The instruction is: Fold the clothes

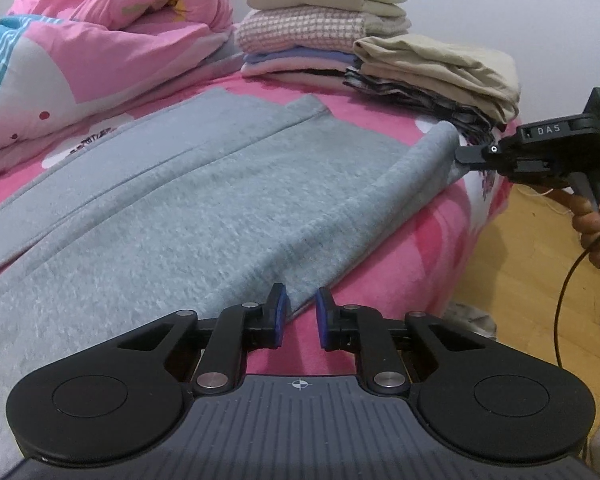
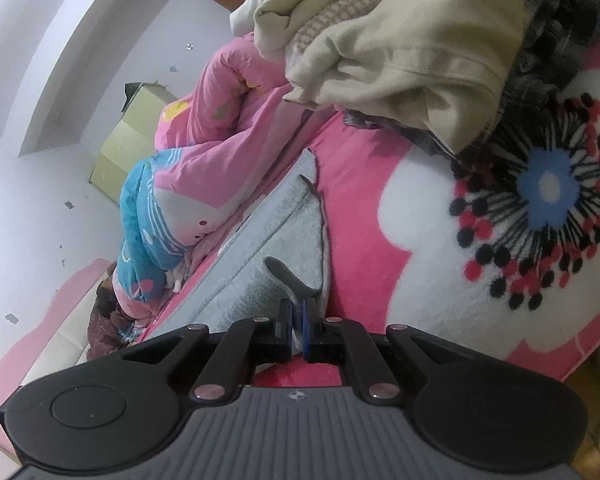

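White lettering "DAS" is showing on the right gripper point(image 1: 466, 155) body, just behind its fingers.

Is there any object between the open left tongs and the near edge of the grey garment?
Nothing visible. The left tongs are open right at the near edge of the grey garment, with only the pink blanket under them. The right tongs are shut on the garment's far corner.
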